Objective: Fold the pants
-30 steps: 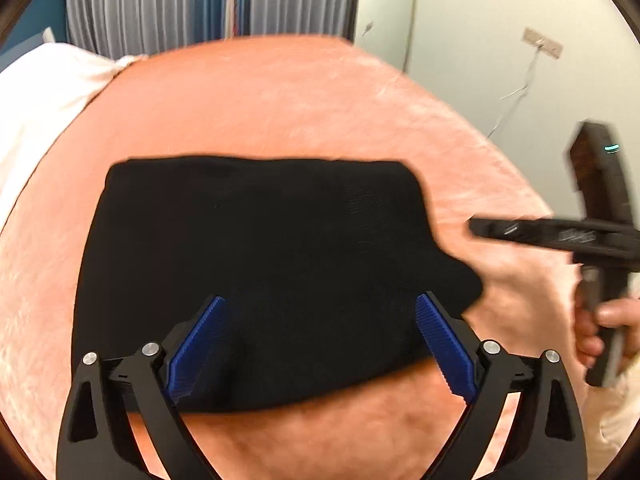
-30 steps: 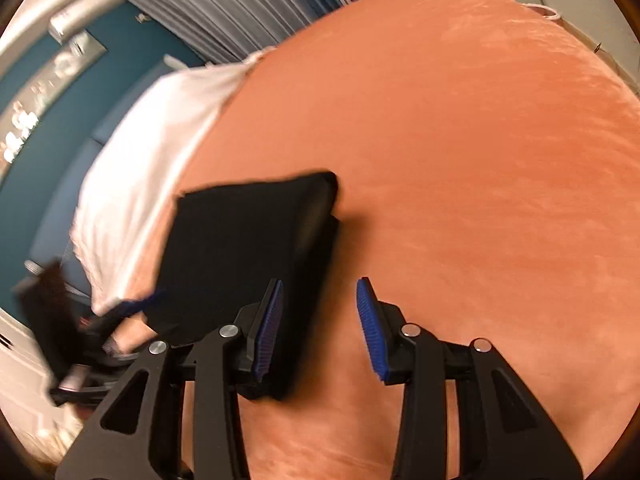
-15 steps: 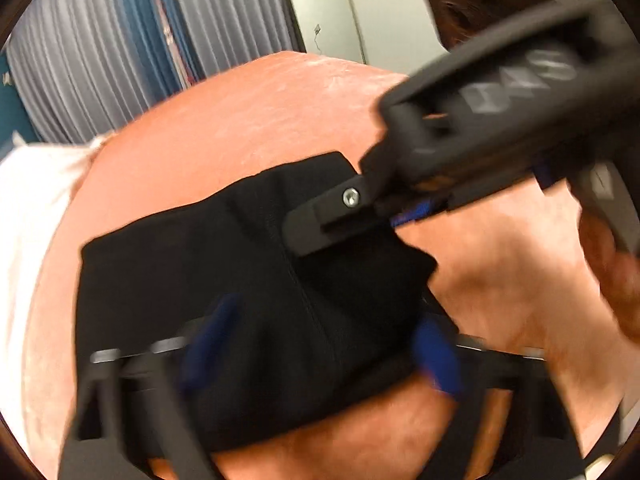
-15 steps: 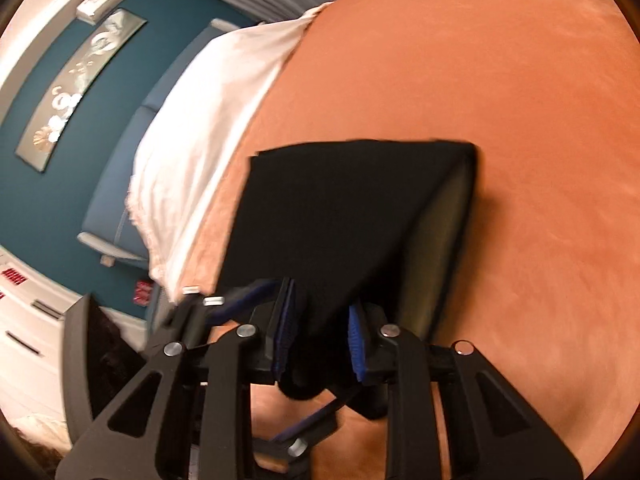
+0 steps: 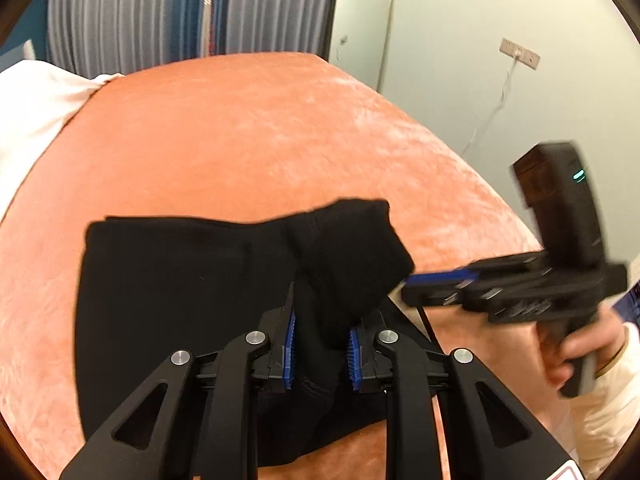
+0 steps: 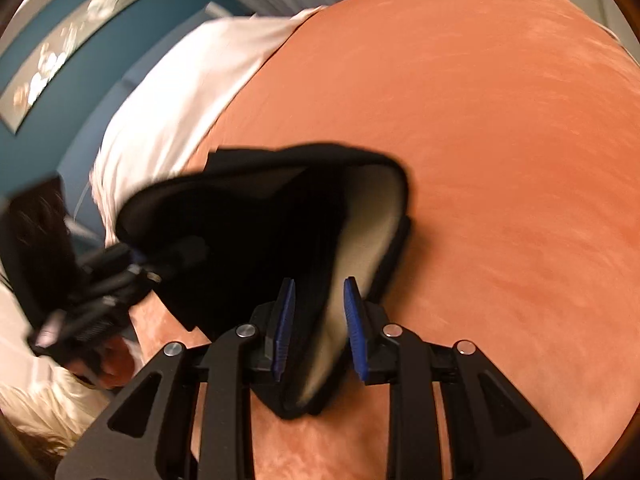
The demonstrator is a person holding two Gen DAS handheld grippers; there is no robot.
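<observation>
The black, soft-knit pants [image 5: 192,280], already folded into a thick pad, lie on the orange velvety bed cover [image 5: 260,132], toward its near edge, with the white pillow [image 6: 192,80] beyond at the bed's head end. They look light and limp: the cloth sags and bunches wherever it is lifted, and a pale lining [image 6: 360,240] shows inside the raised layer in the right wrist view. I judge they will drape rather than hold a shape, so the safest hold is on a doubled edge or corner, taking all layers at once; a single layer would likely slide off the others.

The left tongs [image 5: 320,348] are drawn narrow, the blue ribbed pads [image 5: 289,344] pinching a raised ridge of the black cloth at the near edge. The right tongs [image 6: 318,320] stand narrow too, with a lifted flap of the pants between the pads; the flap seems gripped, though blur makes the contact hard to confirm. In the left view the right tongs reach in from the bed's right side, touching the raised corner.
</observation>
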